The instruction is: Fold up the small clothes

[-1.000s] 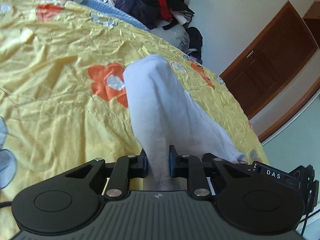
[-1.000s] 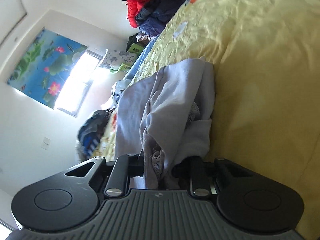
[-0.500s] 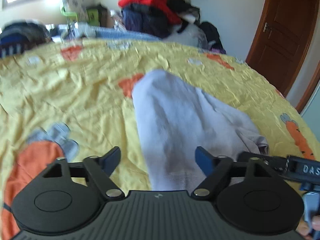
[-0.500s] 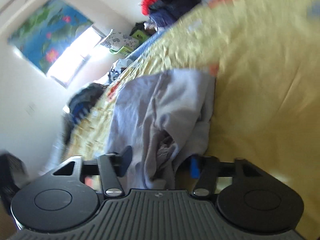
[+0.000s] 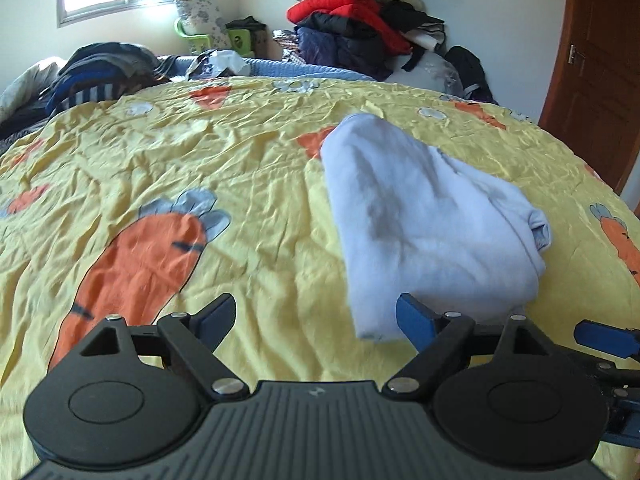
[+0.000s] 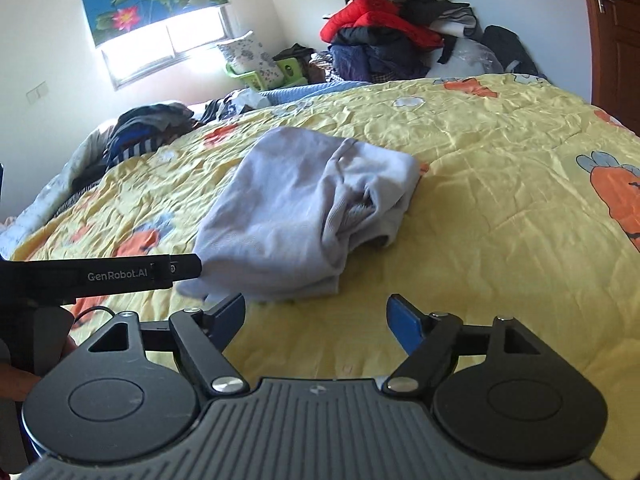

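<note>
left view
left gripper (image 5: pixel 316 318): the garment, pinched a second ago, has been let go; the jaws are spread wide and nothing is between them.
garment (image 5: pixel 424 220): a pale lilac piece, left lying folded on the yellow bedspread (image 5: pixel 160 168), ahead and to the right of the fingers; its near hem sits just beside the right blue pad (image 5: pixel 416 320), though contact cannot be told from this angle.
right gripper, seen from here (image 5: pixel 606 338): only a blue fingertip is caught at the right edge, clear of the cloth.

right view
right gripper (image 6: pixel 316 316): its bunched hold on the garment has been released as well; the jaws are opening and only bedspread shows between them.
garment (image 6: pixel 304 216): seen as a thick bundle with loose layers and a ribbed cuff showing along its right side, set near the middle of the bedspread (image 6: pixel 500 184).
left gripper, seen from here (image 6: pixel 182 270): reaches in from the left, next to the garment's near corner.

meaning for the task
fold: judged as laid down, since both grips have been dropped and pulled back.
remaining: the open right edge looks untidy; a tuck or a smoothing pass may be wanted.
</note>
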`<state>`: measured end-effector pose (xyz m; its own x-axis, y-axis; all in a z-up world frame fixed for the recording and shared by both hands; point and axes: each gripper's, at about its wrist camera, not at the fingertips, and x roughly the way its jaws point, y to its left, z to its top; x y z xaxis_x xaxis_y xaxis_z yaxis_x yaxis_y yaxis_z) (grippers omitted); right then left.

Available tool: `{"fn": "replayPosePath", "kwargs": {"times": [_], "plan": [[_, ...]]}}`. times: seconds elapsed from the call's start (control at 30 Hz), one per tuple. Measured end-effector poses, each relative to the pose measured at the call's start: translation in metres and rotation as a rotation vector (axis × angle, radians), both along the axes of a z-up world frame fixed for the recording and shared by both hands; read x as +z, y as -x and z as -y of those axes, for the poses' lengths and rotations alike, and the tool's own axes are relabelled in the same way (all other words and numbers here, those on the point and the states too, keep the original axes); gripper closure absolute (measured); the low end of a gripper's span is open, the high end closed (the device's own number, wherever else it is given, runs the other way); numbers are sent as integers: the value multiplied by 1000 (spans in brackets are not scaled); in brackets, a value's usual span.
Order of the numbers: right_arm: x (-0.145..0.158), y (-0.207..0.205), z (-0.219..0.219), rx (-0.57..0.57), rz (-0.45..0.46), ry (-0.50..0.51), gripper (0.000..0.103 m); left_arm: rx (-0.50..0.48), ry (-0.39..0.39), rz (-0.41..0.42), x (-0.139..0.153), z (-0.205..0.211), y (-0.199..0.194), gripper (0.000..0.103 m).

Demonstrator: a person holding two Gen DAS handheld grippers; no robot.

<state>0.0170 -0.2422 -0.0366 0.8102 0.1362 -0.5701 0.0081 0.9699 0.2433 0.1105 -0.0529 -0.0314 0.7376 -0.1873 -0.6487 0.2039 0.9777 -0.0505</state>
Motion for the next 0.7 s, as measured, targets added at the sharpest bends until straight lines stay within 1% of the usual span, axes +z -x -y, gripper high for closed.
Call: {"fn": "replayPosePath", "kwargs": {"times": [0.23,0.43,0.6,0.67,0.7], "plan": [[-10,11,-9,5,-29,8,25,36,-52,-7,-10,-7,21,15],[-15,16,-17,17,-33,37,24,50,-44,-21,-16,-11,27,15],[-17,17,-24,23,-33,81,23,46,-42,-30,-24,-13,31,15],[-18,16,-26,21,-28,99,22,45,-41,-30,-27,-14,31,8],[-19,15,-27,17,-26,116,22,49,-41,-25,-29,-14,31,0]]}}
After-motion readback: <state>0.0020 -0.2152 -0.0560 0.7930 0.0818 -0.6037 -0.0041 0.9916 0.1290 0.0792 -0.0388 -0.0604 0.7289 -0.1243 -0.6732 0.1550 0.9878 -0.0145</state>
